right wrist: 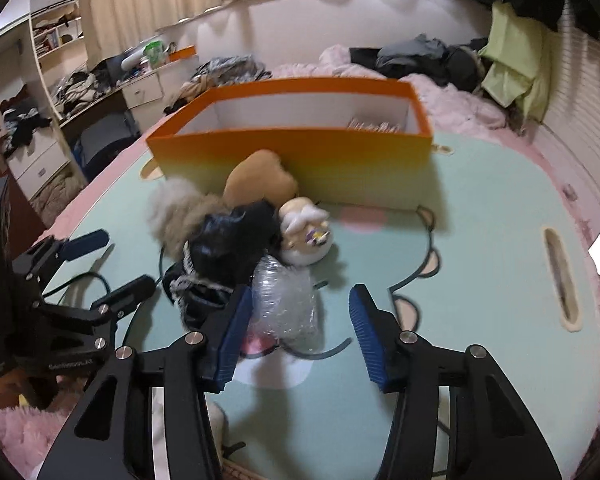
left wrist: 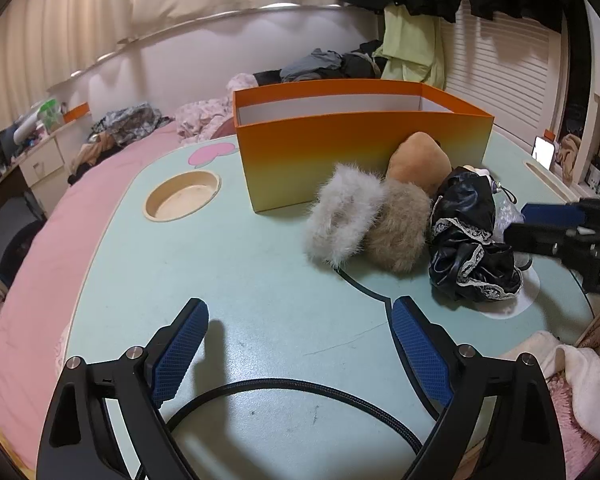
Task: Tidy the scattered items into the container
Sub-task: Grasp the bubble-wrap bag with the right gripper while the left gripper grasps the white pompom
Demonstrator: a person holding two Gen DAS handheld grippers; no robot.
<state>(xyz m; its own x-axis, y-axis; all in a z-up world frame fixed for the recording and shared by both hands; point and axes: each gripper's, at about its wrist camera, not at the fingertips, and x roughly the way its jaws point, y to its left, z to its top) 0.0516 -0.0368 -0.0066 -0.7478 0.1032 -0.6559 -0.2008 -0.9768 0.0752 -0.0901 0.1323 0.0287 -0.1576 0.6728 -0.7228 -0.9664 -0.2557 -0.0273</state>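
An orange box (left wrist: 340, 152) (right wrist: 300, 152) stands open on the mint-green table. In front of it lie a white fur cuff (left wrist: 340, 216), a tan fur cuff (left wrist: 400, 232) (right wrist: 172, 208), a brown plush (left wrist: 418, 160) (right wrist: 260, 176), a black lace-trimmed garment (left wrist: 468, 236) (right wrist: 228, 252), a small doll head (right wrist: 306, 236) and a clear bubble-wrap bundle (right wrist: 288, 304). My left gripper (left wrist: 300, 344) is open and empty, short of the pile. My right gripper (right wrist: 296, 336) is open, its left finger beside the bubble wrap; it also shows in the left wrist view (left wrist: 548, 224).
A round cup recess (left wrist: 182, 196) sits left of the box and a slot (right wrist: 560, 280) at the table's right. A black cable (left wrist: 280, 392) loops on the table. Pink bedding (left wrist: 32, 280) surrounds the table; clothes and a cluttered desk lie behind.
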